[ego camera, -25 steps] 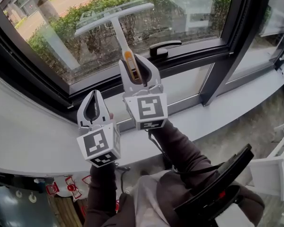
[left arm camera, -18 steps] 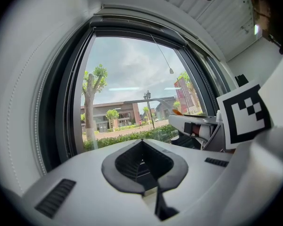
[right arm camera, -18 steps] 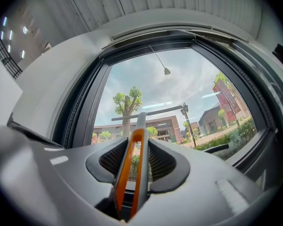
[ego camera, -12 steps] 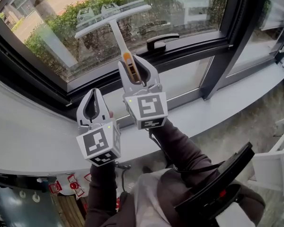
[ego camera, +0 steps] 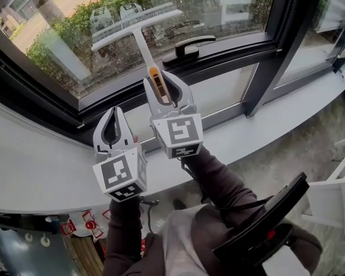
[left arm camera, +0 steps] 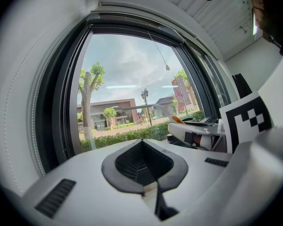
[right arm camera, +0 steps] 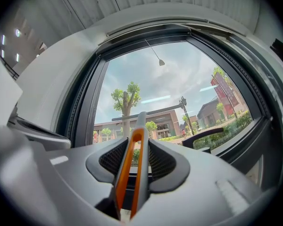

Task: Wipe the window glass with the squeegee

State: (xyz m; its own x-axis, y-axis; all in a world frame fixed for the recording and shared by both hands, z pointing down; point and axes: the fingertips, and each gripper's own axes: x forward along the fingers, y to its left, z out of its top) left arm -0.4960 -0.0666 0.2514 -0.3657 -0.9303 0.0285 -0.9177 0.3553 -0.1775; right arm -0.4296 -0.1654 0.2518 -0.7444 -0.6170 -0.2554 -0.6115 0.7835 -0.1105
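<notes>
I have the squeegee (ego camera: 142, 46) up at the window glass (ego camera: 230, 7), its crossbar blade high on the pane. The jaws of my right gripper (ego camera: 164, 80) are clamped on its orange-striped handle. My left gripper (ego camera: 114, 115) hangs just beside and lower, over the white sill (ego camera: 29, 165), its jaws closed together on nothing. A black window handle (ego camera: 187, 48) sits near the squeegee's shaft.
</notes>
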